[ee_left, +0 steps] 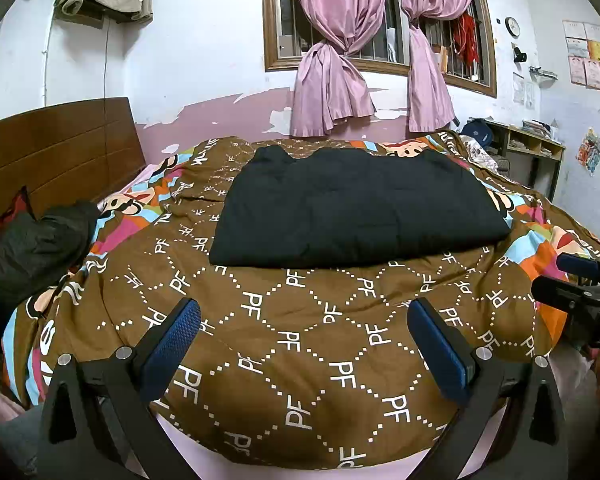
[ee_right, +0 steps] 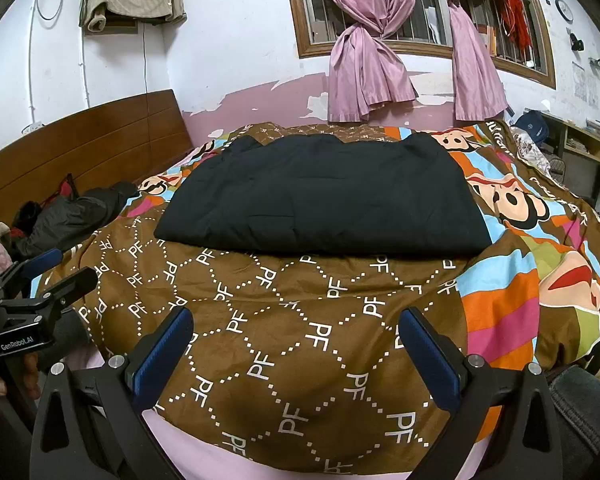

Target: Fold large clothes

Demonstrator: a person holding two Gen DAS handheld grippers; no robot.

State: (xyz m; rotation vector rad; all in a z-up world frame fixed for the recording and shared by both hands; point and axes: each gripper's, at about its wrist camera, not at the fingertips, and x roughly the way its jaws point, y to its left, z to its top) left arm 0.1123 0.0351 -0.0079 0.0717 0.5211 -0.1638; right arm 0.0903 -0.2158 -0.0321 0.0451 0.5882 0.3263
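Left wrist view: left gripper (ee_left: 304, 344) spread wide, holding nothing, hanging over the quilt (ee_left: 300, 360). The black garment (ee_left: 352, 208) lies as a flat rectangle mid-bed, looks pretty much folded. Right wrist view: right gripper (ee_right: 296, 356) also wide open and empty, well short of it, probably pulled back to leave it alone
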